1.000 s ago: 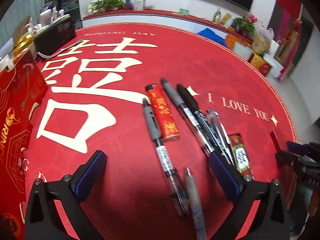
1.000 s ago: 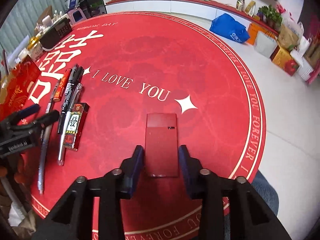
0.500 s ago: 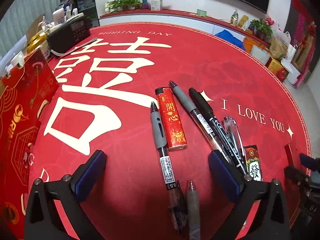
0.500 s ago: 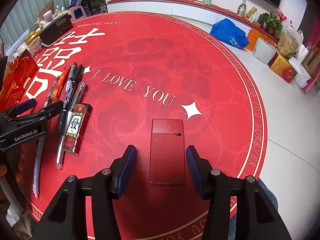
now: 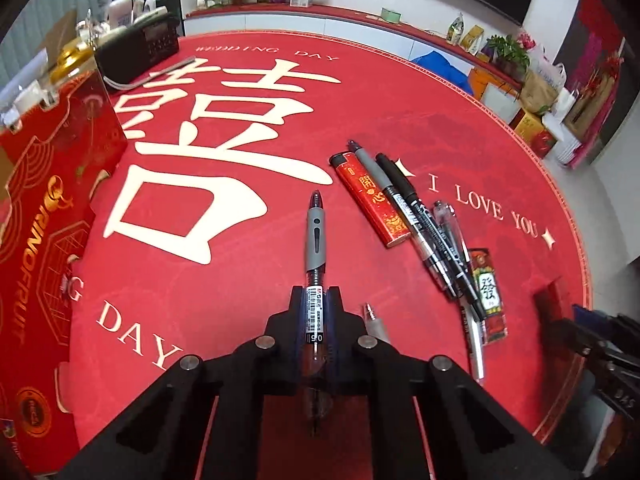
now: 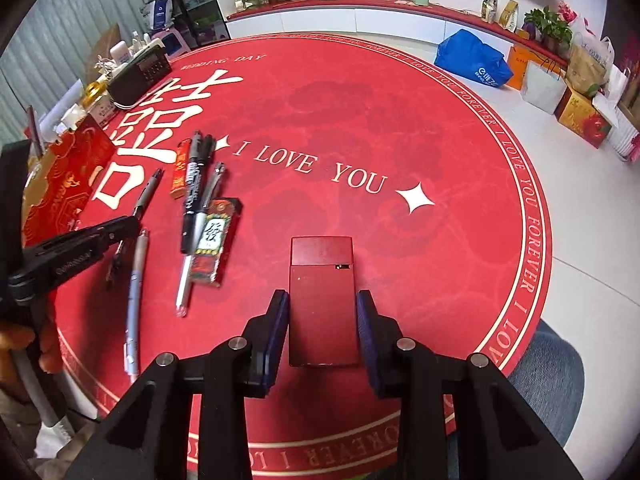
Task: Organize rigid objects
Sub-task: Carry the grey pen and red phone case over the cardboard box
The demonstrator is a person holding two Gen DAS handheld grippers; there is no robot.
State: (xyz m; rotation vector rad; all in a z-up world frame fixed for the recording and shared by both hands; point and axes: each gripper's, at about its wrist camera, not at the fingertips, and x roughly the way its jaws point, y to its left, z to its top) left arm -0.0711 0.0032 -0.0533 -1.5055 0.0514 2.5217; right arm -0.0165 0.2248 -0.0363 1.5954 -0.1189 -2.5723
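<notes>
the grey-grip pen [image 5: 315, 236] is clamped between my left gripper [image 5: 316, 300] pads, squeezed tight around its clear labelled barrel, tip pointing away from me over the red round mat [image 5: 400, 92]. to its right on the mat lies the rest of the pile: a red lighter [image 5: 372, 200] with two dark pens [image 5: 416, 216] and a clear pen [image 5: 450, 226] just beside it, then a second lighter with a white label [image 5: 486, 292] at the near end of them. a pale pen [image 5: 374, 320] lies just beside my left fingers.

my right gripper [image 6: 322, 320] straddles the flat red case [image 6: 322, 300], which lies on the mat well apart from the pens. its jaws are closing, the case between them, with a thin gap showing on each side, so the pads are not pressing yet.

a red printed box [image 5: 44, 208] stands at the mat's left edge, with a black radio [image 5: 138, 50] beyond it.
</notes>
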